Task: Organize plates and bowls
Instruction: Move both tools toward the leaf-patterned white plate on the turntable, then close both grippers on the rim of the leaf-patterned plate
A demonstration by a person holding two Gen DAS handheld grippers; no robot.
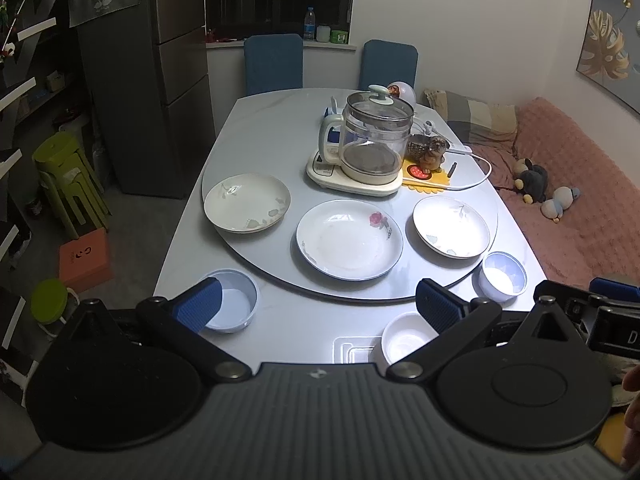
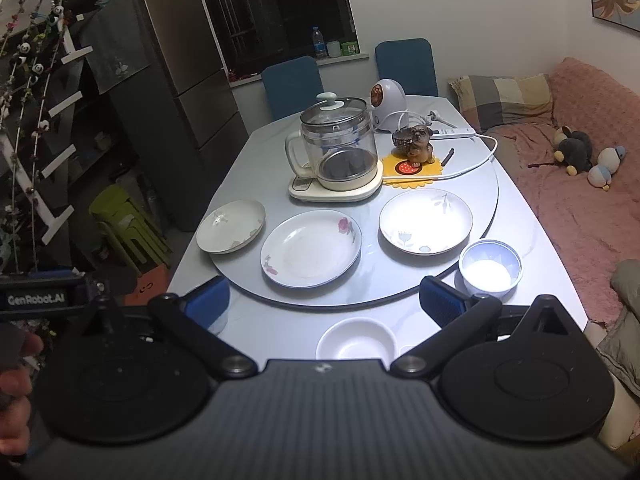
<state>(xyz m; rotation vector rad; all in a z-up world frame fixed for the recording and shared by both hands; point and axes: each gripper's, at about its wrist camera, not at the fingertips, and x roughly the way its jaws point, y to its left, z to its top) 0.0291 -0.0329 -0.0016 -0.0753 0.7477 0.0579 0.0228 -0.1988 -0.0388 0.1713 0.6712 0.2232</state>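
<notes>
Left tool [image 1: 318, 306]: fingers spread wide, nothing between them; it hangs above the near edge of the worktop [image 1: 280, 128], pointing across it.
Right tool [image 2: 326, 302]: fingers likewise wide apart and holding nothing; it sits just right of the left one, at about the same height and angle.
Plates: three lie in a row on the round turntable [image 1: 256, 152] ahead of both tools. The rose plate [image 1: 349, 239] is straight ahead of the left tool, the cream plate [image 1: 247, 202] ahead and to its left, the white plate [image 1: 451, 226] ahead and to its right.
Bowls: three sit off the turntable on the near rim of the worktop. The blue bowl [image 1: 234, 306] is partly behind the left tool's left finger, the white bowl [image 1: 406, 338] just under its right finger, and the pale bowl [image 1: 503, 276] is beyond that finger to the right.
Why so laid: each dish lies singly and apart, none stacked, so I judge the sorting has not begun. Plates share the turntable, bowls the rim, which suits one stack of each.
Kettle [image 1: 372, 140]: stands behind the plates with a cord trailing right. I judge it worth keeping clear of when reaching far.
Pose: both tools are held level and pulled back from the dishes, touching none. A thumb [image 2: 16, 364] shows at the left edge of the right view.
Likely next: the nearest bowls are closest under the fingers.
</notes>
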